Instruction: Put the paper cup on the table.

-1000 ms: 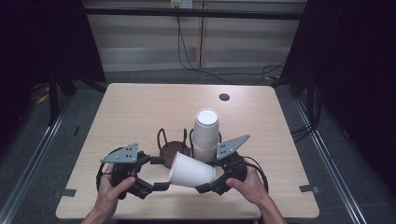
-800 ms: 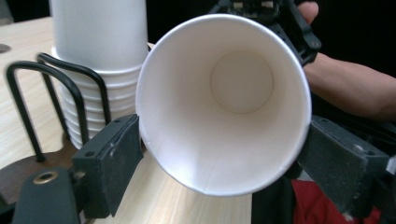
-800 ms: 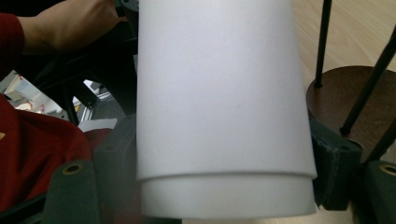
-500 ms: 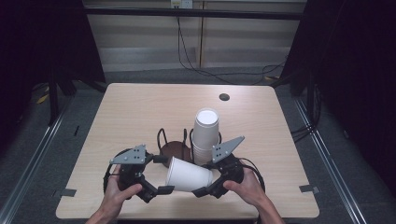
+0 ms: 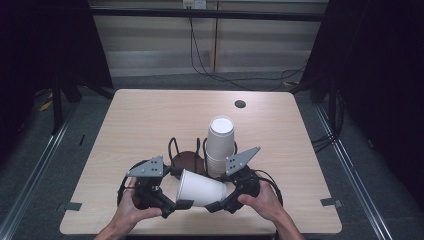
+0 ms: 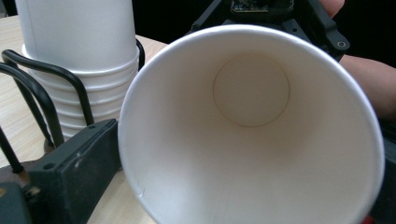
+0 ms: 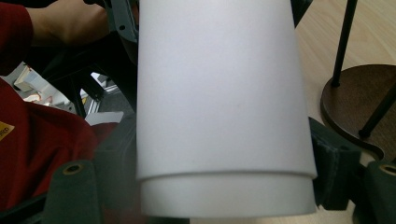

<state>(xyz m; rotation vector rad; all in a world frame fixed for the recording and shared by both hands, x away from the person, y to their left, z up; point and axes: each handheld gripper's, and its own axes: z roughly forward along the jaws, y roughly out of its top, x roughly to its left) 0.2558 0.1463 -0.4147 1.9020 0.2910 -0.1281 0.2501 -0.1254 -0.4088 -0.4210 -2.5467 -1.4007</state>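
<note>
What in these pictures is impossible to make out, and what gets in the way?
- Left gripper view: the loose paper cup blocks the table behind it.
- Right gripper view: the cup's wall covers the gap between the jaws; its far end is cut off.
- High view: the dark spot on the table is too small to identify.

Both hands come in from the near edge, the left hand-held gripper (image 5: 172,204) and right hand-held gripper (image 5: 216,205) turned inward toward each other, jaws closed on either end of a paper cup (image 5: 200,188).
</note>
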